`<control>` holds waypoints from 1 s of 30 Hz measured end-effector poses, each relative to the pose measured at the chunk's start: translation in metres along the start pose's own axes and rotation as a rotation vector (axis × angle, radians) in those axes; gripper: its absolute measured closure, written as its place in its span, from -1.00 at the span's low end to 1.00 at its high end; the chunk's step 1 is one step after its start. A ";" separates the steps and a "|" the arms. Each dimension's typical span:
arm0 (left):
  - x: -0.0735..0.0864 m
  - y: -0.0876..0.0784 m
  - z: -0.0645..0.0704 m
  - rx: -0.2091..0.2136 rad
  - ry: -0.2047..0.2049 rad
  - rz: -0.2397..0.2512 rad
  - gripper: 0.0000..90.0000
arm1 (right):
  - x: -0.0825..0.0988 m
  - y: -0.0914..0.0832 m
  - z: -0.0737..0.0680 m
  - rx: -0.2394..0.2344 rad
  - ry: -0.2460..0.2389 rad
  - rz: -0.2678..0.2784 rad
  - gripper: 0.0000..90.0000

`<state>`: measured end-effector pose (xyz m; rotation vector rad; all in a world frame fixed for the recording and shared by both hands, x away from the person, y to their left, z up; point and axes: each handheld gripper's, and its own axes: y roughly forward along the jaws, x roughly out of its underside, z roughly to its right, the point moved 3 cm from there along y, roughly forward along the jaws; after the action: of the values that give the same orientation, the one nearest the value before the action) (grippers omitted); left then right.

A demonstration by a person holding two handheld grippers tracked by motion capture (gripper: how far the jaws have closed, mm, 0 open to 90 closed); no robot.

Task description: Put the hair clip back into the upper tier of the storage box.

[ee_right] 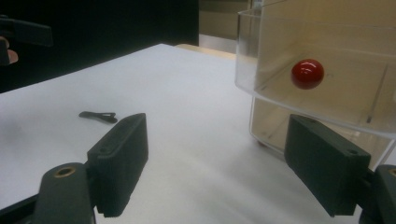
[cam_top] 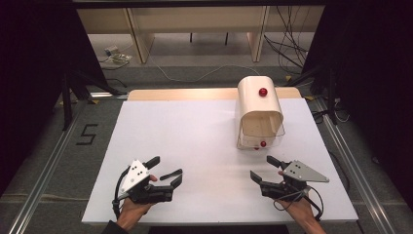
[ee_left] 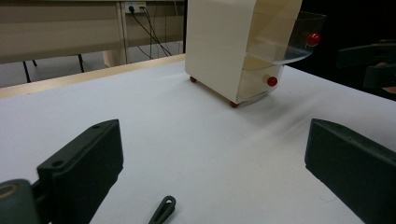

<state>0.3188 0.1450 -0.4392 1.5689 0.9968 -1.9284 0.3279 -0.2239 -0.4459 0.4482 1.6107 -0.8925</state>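
Your left gripper (cam_top: 166, 170) hovers low over the table (cam_top: 195, 131) near its front left edge, jaws spread wide and holding nothing. A small black clip (cam_top: 170, 174) lies on the table between those jaws. To the right, your right gripper (cam_top: 263, 168) also stands wide open and empty, just in front of the cream drawer box (cam_top: 258, 105), whose clear drawer (cam_top: 260, 129) with a red knob (cam_top: 263, 144) is pulled out toward you.

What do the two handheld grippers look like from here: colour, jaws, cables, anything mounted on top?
Both are black with blocky two-jaw fronts. The left gripper and right gripper each carry a grey three-cornered plate on top with small dark holes. A black cable trails back from each.
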 end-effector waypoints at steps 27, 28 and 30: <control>-0.002 -0.002 0.000 0.003 -0.006 0.035 -0.91 | -0.023 0.027 -0.029 -0.148 -0.066 -0.055 -0.47; -0.001 -0.002 0.000 0.003 -0.005 0.033 -0.91 | -0.025 0.031 -0.032 -0.157 -0.071 -0.062 -0.47; -0.002 -0.003 0.000 0.004 -0.007 0.034 -0.92 | -0.030 0.039 -0.036 -0.182 -0.079 -0.083 -0.47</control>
<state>0.3174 0.1469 -0.4368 1.5702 0.9576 -1.9129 0.3394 -0.1666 -0.4284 0.2179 1.6299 -0.8071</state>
